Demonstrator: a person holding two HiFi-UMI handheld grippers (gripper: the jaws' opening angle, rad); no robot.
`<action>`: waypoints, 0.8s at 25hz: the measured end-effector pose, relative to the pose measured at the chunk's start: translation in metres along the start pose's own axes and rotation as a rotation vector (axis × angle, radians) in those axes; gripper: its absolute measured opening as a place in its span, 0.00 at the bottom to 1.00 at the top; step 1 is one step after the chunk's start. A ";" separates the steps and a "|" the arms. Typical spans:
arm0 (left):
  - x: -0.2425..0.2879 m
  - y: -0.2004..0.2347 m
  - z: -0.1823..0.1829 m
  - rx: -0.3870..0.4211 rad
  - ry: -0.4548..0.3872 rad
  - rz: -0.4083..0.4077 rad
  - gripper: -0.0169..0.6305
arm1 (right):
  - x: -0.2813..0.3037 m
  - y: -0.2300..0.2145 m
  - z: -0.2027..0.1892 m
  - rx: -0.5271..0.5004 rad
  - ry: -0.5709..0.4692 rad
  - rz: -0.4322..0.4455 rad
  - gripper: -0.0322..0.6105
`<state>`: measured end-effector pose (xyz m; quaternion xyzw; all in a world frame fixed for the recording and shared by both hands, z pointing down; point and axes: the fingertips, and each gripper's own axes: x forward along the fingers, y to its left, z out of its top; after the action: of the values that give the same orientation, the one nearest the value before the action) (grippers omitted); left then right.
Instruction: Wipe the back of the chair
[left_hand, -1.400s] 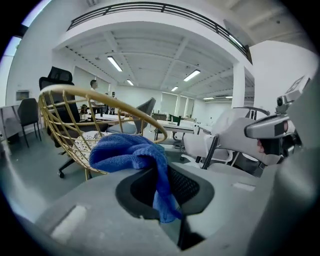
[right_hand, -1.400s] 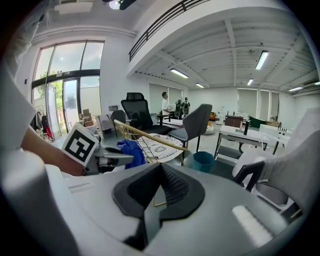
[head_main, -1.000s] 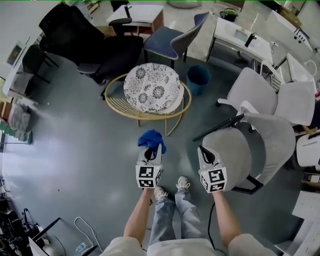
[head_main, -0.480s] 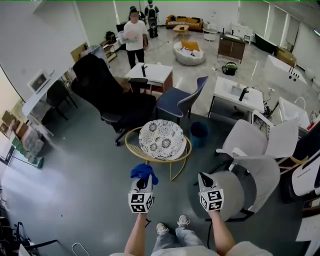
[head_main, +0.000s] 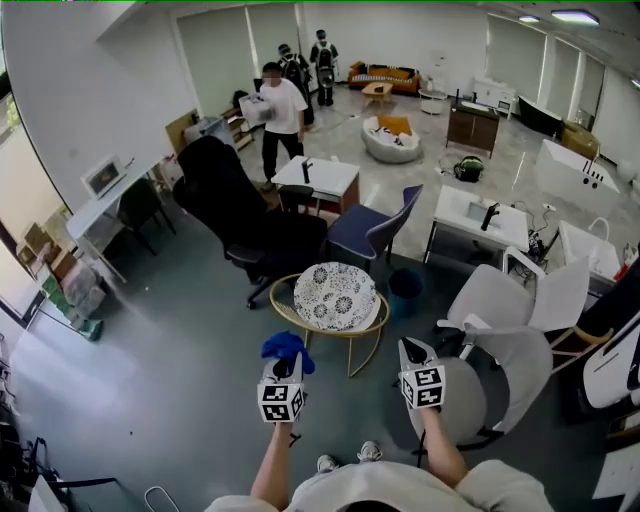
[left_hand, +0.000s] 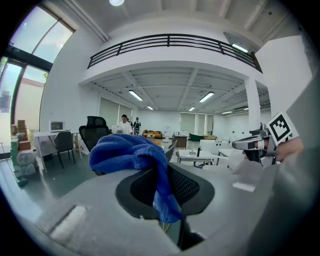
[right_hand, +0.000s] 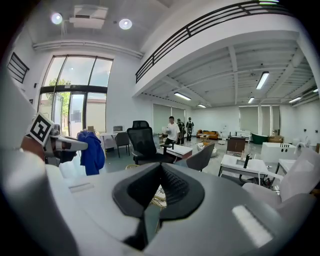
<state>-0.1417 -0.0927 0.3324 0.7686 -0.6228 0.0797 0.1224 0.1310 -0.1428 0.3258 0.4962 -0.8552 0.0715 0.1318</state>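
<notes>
My left gripper (head_main: 285, 364) is shut on a blue cloth (head_main: 284, 347), which bunches over its jaws and hangs down in the left gripper view (left_hand: 135, 155). My right gripper (head_main: 412, 352) is shut with nothing in it, held level beside the left one. A black high-backed office chair (head_main: 225, 195) stands beyond, its back also visible in the right gripper view (right_hand: 141, 136). A round wicker chair with a patterned cushion (head_main: 335, 296) sits just ahead of both grippers. A white swivel chair (head_main: 500, 370) stands close on my right.
A blue chair (head_main: 375, 230), a small white table (head_main: 318, 177), a blue bin (head_main: 406, 289) and a white desk (head_main: 477, 217) stand beyond. People (head_main: 281, 110) stand at the far end. A desk with a dark chair (head_main: 135, 208) lines the left wall.
The head view has tilted up from the floor to the room. Both grippers stay level in front of me, the left one still holding the blue cloth.
</notes>
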 end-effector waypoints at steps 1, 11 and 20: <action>-0.003 0.003 0.004 -0.001 -0.011 0.009 0.10 | 0.001 0.001 0.005 -0.006 -0.008 0.003 0.05; -0.025 0.020 0.038 0.011 -0.083 0.042 0.10 | 0.002 0.020 0.044 -0.071 -0.052 0.021 0.05; -0.024 0.022 0.047 0.022 -0.087 0.037 0.10 | 0.005 0.019 0.054 -0.078 -0.074 0.014 0.05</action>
<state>-0.1697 -0.0874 0.2831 0.7610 -0.6407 0.0555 0.0854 0.1042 -0.1514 0.2762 0.4872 -0.8650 0.0206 0.1187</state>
